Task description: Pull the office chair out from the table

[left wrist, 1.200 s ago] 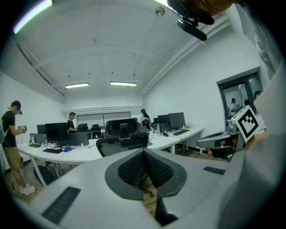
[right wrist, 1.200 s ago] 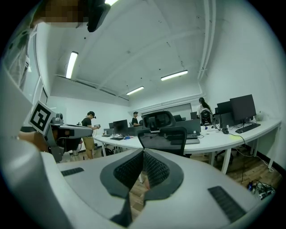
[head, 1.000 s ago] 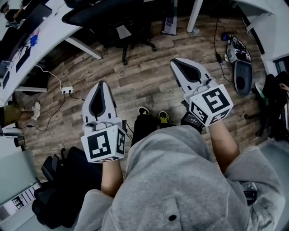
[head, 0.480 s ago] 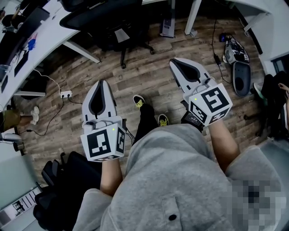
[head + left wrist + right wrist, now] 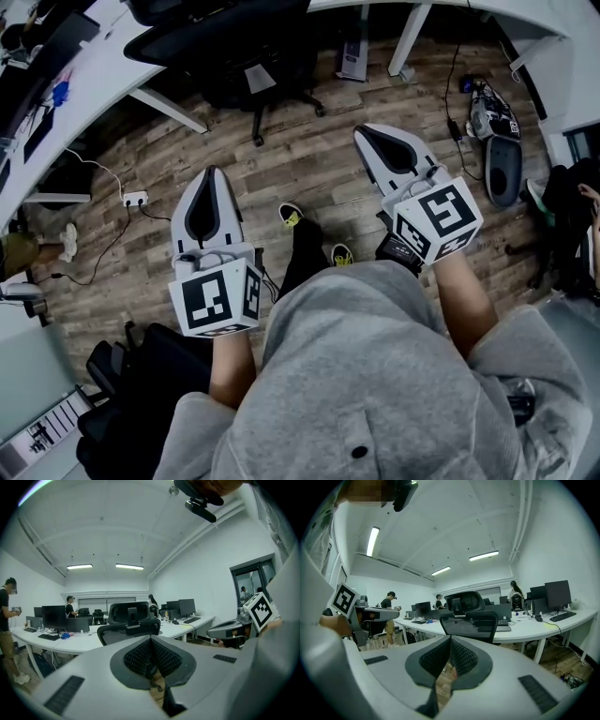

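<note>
The office chair (image 5: 220, 28) stands at the top of the head view. Its black back and seat are tucked against the edge of the white table (image 5: 112, 56), and its star base (image 5: 272, 89) rests on the wooden floor (image 5: 309, 159).

The left gripper (image 5: 210, 178) is held well short of the office chair, on the near side of its base, and points toward it. Its jaws are pressed together with nothing between them. In the left gripper view, the office chair (image 5: 129, 620) rises straight beyond the left gripper (image 5: 151, 640), headrest above backrest.

The right gripper (image 5: 366, 134) is also well apart from the office chair, to the right of its base. Its jaws are likewise pressed together and hold nothing. In the right gripper view, the office chair (image 5: 471, 616) appears just right of the right gripper (image 5: 450, 639), with the table directly behind the chair.

A power strip (image 5: 137, 198) lies on the floor to the left of the office chair. The person's shoes (image 5: 292, 214) stand between the two grippers, on the near side of the chair.
</note>
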